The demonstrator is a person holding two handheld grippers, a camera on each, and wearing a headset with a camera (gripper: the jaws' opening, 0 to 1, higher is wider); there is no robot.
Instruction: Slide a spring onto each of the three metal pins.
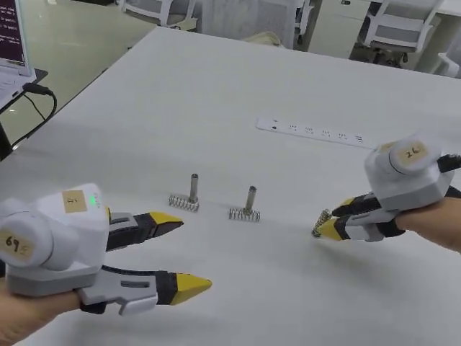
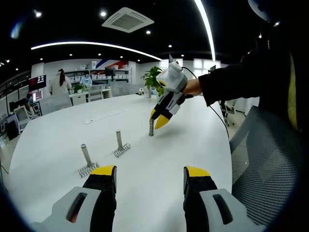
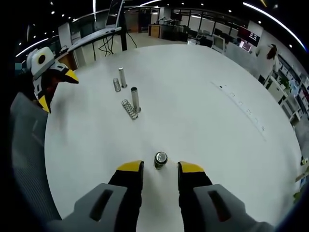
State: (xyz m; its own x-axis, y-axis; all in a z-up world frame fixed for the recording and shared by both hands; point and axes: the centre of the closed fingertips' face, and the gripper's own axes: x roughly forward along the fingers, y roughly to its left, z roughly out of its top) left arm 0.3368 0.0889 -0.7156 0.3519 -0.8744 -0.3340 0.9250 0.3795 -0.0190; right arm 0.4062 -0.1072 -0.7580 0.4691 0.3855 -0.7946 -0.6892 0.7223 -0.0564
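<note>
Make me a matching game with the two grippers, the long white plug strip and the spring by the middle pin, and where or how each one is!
Things:
1. left gripper
2. right gripper
3. power strip
4. spring by the middle pin

Places or states:
A. lying on its side at a pin's foot
B. jaws wide apart, nothing between them
C. lying flat, farthest from the person
D. jaws on either side of the third pin

Pairs: 1-B, 2-D, 3-C, 4-A.
</note>
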